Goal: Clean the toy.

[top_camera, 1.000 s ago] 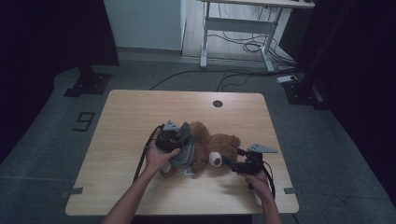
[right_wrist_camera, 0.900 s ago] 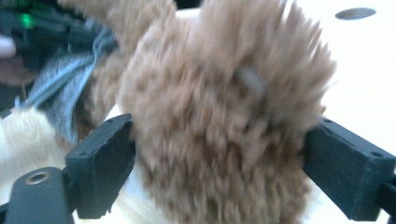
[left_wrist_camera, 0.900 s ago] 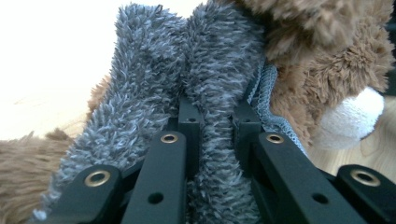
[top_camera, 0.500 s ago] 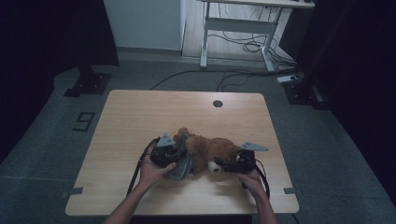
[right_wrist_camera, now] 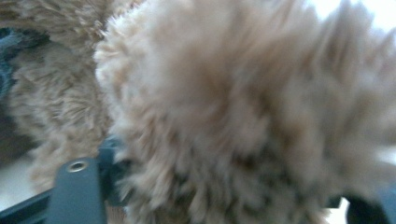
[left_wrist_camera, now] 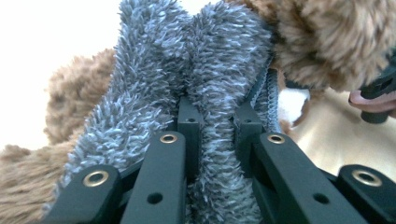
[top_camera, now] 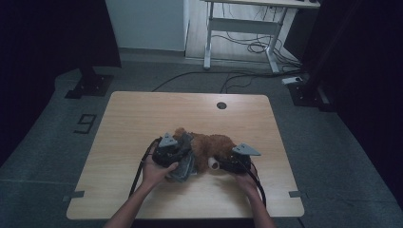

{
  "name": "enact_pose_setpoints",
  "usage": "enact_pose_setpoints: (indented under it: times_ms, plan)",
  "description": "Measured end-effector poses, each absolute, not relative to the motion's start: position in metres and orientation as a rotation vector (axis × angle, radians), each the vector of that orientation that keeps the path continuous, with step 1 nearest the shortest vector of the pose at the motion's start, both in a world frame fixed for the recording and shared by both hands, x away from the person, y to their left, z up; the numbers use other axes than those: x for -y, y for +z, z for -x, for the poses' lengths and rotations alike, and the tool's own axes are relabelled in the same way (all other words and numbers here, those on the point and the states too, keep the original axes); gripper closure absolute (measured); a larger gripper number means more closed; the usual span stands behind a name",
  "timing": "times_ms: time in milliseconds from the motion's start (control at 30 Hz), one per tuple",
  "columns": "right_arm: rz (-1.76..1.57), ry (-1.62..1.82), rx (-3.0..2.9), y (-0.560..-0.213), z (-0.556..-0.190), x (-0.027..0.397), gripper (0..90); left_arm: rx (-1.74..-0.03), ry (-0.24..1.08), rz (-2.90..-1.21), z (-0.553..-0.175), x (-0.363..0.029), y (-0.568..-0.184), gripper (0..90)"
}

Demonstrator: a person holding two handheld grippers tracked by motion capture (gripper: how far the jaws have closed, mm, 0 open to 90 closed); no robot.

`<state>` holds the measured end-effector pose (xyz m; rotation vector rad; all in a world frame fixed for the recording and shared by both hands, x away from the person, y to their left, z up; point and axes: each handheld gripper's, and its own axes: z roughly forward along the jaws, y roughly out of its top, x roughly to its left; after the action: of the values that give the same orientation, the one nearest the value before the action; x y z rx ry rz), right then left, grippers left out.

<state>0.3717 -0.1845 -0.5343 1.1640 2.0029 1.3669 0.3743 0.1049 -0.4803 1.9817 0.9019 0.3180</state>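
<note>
A brown plush toy (top_camera: 215,144) lies on the wooden table (top_camera: 142,114), part-wrapped in a grey fuzzy cloth (top_camera: 182,170). My left gripper (top_camera: 183,156) is at the toy's left, shut on a fold of the grey cloth (left_wrist_camera: 154,70), which bunches between the jaws of the left gripper (left_wrist_camera: 217,116). My right gripper (top_camera: 217,165) comes in from the toy's right. Its jaws have just been closing, and brown fur (right_wrist_camera: 233,93) bulges between them and over the fingers (right_wrist_camera: 77,186) of the right gripper (right_wrist_camera: 219,186). The pads are hidden in the fur.
The toy lies near the table's front edge, with a round cable hole (top_camera: 221,105) at the far side. A desk frame (top_camera: 242,28) and floor cables (top_camera: 256,47) stand beyond the table. The other hand's black gripper (left_wrist_camera: 379,91) shows past the brown plush (left_wrist_camera: 327,37).
The right gripper has slid left into the plush toy. The left hand, still holding the grey cloth, has shifted slightly toward the front with the toy.
</note>
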Motion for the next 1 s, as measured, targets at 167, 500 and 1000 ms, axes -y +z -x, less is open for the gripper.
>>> enact_pose_setpoints:
  times_ms: [167, 500, 1000]
  plan:
    - [-1.2, 1.383, -1.921, -0.536, -0.385, 0.193, 35.1, -0.918, 0.33, -1.979, -0.392, -0.093, -0.478, 77.6]
    - [-1.145, 1.447, -1.984, -0.537, -0.37, 0.21, 34.0, -0.912, 0.249, -1.948, -0.388, -0.105, -0.45, 76.8]
    - [-1.06, 1.442, -2.057, -0.539, -0.356, 0.217, 29.4, -0.921, 0.177, -2.059, -0.414, -0.057, -0.446, 75.8]
